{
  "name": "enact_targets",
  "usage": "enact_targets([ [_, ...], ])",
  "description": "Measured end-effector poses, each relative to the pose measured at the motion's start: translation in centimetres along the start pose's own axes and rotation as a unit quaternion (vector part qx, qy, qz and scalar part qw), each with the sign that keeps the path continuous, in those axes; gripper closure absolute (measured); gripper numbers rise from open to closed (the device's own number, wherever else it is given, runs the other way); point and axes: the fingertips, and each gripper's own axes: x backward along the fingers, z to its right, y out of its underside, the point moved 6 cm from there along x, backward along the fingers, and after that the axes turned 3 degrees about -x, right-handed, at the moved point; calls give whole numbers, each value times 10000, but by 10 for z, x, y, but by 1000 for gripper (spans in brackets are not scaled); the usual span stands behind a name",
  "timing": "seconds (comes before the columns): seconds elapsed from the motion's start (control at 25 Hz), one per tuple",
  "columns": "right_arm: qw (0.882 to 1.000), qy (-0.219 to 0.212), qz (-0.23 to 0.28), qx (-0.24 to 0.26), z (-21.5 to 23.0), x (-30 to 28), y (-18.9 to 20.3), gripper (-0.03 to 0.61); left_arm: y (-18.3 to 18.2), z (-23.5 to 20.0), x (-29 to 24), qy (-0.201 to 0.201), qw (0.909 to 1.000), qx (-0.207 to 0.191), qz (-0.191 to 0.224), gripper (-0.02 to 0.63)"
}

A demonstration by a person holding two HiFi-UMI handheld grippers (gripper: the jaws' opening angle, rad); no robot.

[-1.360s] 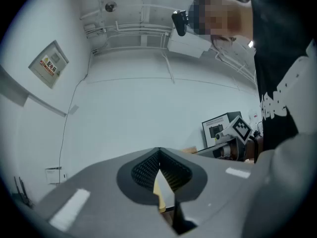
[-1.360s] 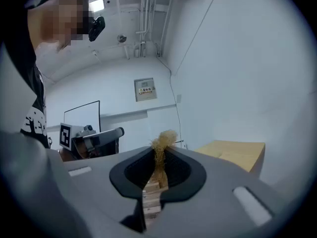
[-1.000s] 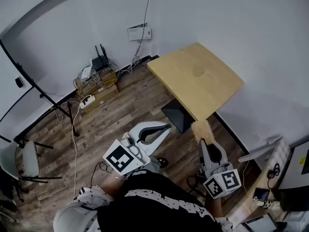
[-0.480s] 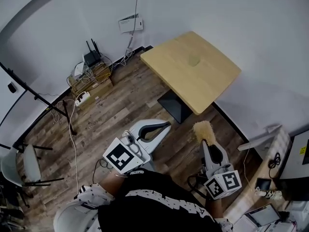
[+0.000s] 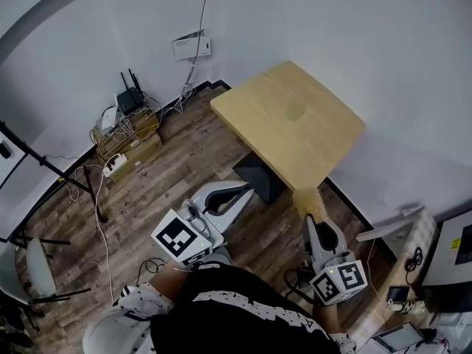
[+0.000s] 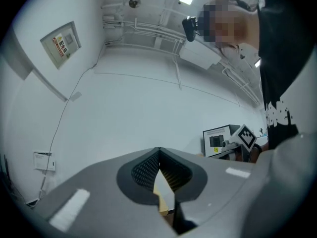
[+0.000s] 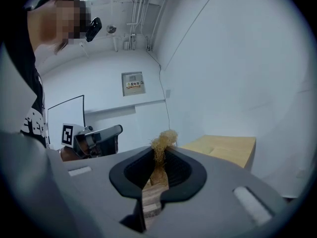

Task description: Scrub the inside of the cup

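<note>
A pale, see-through cup stands on the light wooden table ahead of me. My right gripper is shut on the wooden handle of a brush. The brush's tan bristles point at the table's near corner. In the right gripper view the brush sticks up between the pads of that gripper. Left of the brush, my left gripper hangs over the wood floor, shut with nothing in it. The left gripper view shows its jaws pressed together.
The table's black base plate lies on the floor under it. A router and cables sit on boxes by the wall. A chair and stand legs are at the left. A desk with devices is at the right.
Both grippers and my view have come nearer the table. The brush tip, earlier over the floor, now reaches the table's near corner. Both jaws stay shut.
</note>
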Motion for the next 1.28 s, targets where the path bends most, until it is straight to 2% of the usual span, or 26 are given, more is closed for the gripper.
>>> enact_targets([
  [0.28, 9997, -101, -217, 69, -1, -65, -2, 517, 14, -56, 1, -152, 9998, -65, -129, 612],
  [0.4, 9996, -147, -244, 88, -5, -91, -4, 517, 20, -75, 3, -182, 9993, -95, -312, 612],
  [0.56, 9995, -178, -262, 31, -9, -119, -6, 517, 18, -95, 1, -108, 9988, 12, -472, 612],
  [0.76, 9996, -107, -268, 75, -14, -150, -9, 517, 21, -129, 6, -91, 9989, 39, -468, 612],
  [1.08, 9994, 184, -213, 175, -17, -176, -15, 517, 24, -160, -10, 340, 9981, 25, -521, 600],
  [1.28, 9985, 476, -227, 130, -14, -182, -13, 517, 30, -173, -13, 548, 9964, 195, -611, 598],
])
